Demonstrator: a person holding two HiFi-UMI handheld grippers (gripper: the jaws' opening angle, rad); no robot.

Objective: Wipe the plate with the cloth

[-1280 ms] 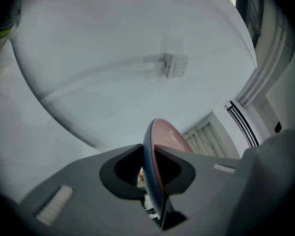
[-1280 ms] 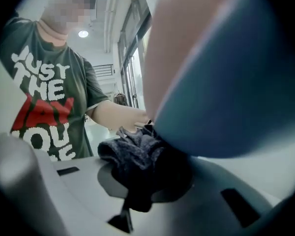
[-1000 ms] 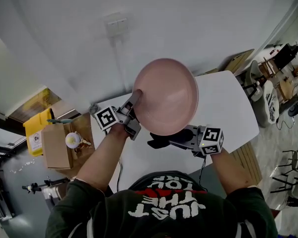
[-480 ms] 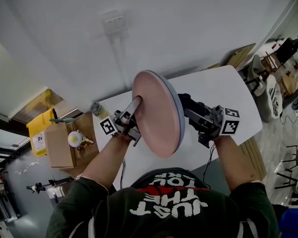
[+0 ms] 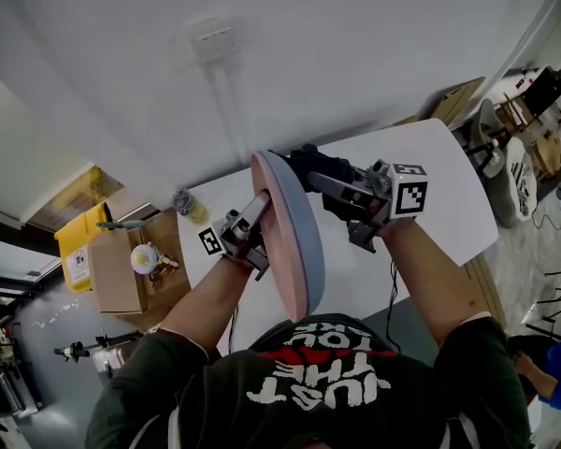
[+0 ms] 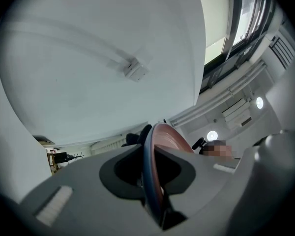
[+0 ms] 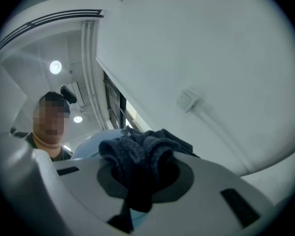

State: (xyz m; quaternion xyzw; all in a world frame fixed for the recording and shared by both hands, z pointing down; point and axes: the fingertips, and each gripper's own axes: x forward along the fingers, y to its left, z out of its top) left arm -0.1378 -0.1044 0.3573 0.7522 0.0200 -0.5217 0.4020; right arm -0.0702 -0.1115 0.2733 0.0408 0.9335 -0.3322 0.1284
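Plate point(image 5: 290, 237) on edge above the white table point(image 5: 444, 171)
Left gripper point(image 5: 259, 213) is clenched on its rim; its long axis runs from the wall toward the person, pink face toward the view's left. A second ago that face looked up. Right gripper point(image 5: 325, 178), grasping the dark cloth point(image 5: 304, 165), has risen to the blue-grey side.

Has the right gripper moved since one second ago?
Yes. In the head view the right gripper, shut on the cloth, has gone from the near side of the table toward its far edge, beside the plate.
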